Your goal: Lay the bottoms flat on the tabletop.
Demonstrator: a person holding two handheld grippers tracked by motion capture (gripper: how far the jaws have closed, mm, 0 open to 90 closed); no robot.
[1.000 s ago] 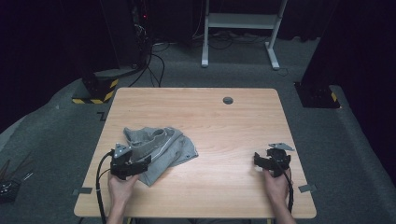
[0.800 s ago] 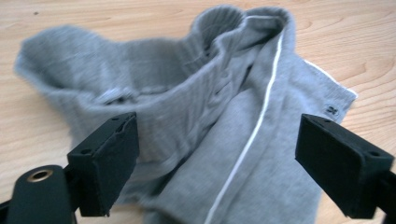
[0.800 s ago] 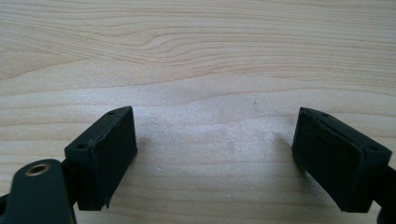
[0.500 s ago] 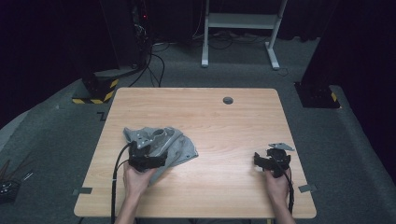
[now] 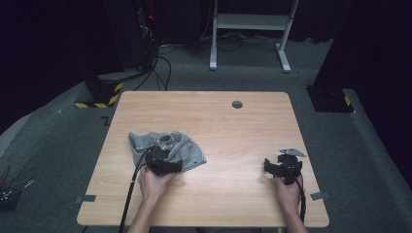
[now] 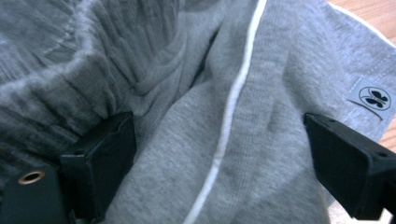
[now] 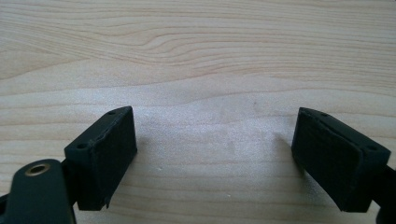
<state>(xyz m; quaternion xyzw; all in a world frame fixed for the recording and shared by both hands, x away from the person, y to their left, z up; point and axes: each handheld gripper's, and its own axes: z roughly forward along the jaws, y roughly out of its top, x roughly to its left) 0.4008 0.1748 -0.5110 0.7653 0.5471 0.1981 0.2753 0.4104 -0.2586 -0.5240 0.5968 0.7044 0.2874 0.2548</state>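
The right gripper (image 7: 215,154) points down at a light wooden table (image 7: 201,56), with its 2 black jaws spread wide apart and nothing between them. The left jaw rises from the lower left corner; a brass-coloured rivet (image 7: 37,169) sits in the black arm just below it. The right jaw rises from the lower right corner and tilts inward. Wood grain runs across the table in long wavy lines. Soft shadows lie on the wood just beside each jaw.

The garment (image 6: 261,140) is heather grey with a white stripe and a small butterfly label (image 6: 375,97); the counter (image 5: 243,126) is pale woodgrain.
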